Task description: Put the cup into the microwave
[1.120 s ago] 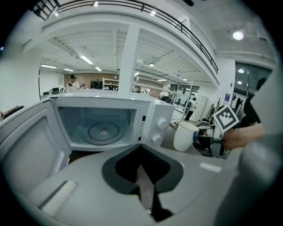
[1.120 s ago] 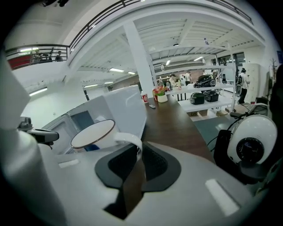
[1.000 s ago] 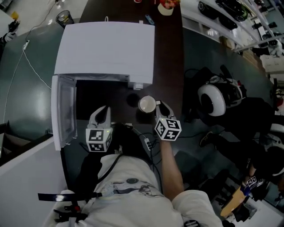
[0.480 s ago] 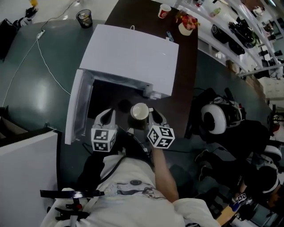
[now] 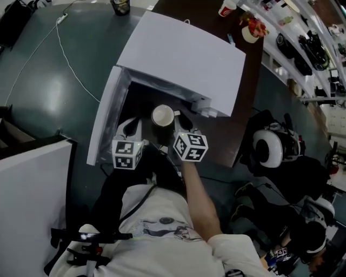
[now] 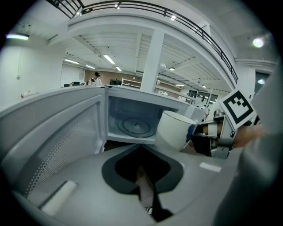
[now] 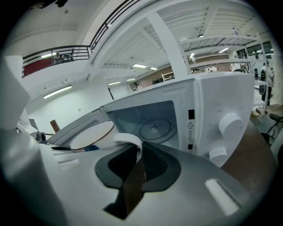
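We see the white microwave [image 5: 184, 54] standing on a dark brown table [image 5: 240, 135]. Its door [image 5: 105, 121] is swung wide to the left, and the glass turntable [image 7: 154, 128] shows on the cavity floor. Two round knobs [image 7: 230, 123] sit on the panel to the right of the opening. The right gripper [image 7: 132, 152] has its jaws clamped on the handle of a white cup [image 5: 162, 115] with a thin gold rim. The cup is carried upright, mouth up, just outside the mouth of the cavity and not yet in it. The left gripper [image 6: 141, 151] is just beside the cup on the door side, its jaws drawn together with nothing between them. A glossy dark green floor [image 5: 48, 92] lies around the table. At the table's far end stand a red-and-white paper cup [image 5: 227, 7] and a small pot holding something red [image 5: 250, 30]. To the right we see shelves [image 5: 303, 38] loaded with dark gear. Nearer, a white headset [image 5: 268, 146] rests on something dark. A white partition [image 5: 30, 205] fills the lower left. Through the gripper views the room opens into a large hall. It has a white column [image 6: 150, 62], strip lights [image 6: 108, 58] on a pale ceiling and a dark railing [image 6: 146, 6] along an upper gallery.
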Demonstrator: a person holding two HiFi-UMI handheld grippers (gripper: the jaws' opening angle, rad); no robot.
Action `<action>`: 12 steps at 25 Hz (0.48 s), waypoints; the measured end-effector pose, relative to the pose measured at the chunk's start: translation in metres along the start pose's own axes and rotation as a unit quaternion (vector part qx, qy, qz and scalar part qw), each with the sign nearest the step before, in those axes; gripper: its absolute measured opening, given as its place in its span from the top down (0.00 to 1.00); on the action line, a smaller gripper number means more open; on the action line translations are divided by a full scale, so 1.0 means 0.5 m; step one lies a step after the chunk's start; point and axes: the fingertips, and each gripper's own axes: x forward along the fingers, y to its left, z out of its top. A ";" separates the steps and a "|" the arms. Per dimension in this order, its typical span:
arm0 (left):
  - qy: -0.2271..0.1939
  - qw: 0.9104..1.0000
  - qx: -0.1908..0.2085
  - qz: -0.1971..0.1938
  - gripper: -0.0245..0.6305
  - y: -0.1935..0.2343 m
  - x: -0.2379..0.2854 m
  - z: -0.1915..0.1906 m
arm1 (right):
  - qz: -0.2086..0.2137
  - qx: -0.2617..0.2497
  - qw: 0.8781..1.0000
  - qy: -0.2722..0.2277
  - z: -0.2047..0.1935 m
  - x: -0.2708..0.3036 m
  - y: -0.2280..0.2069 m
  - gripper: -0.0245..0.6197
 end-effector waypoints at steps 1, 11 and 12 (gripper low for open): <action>0.005 1.000 -0.001 0.000 0.96 0.007 0.006 -0.004 | 0.001 -0.003 1.000 0.001 0.003 0.013 0.004 0.90; 0.036 0.999 -0.012 -0.013 0.96 0.027 0.053 -0.023 | -0.018 0.014 1.000 -0.019 0.038 0.147 -0.030 0.90; 0.038 0.999 -0.015 -0.015 0.96 0.026 0.054 -0.025 | -0.022 0.016 0.999 -0.022 0.042 0.161 -0.037 0.90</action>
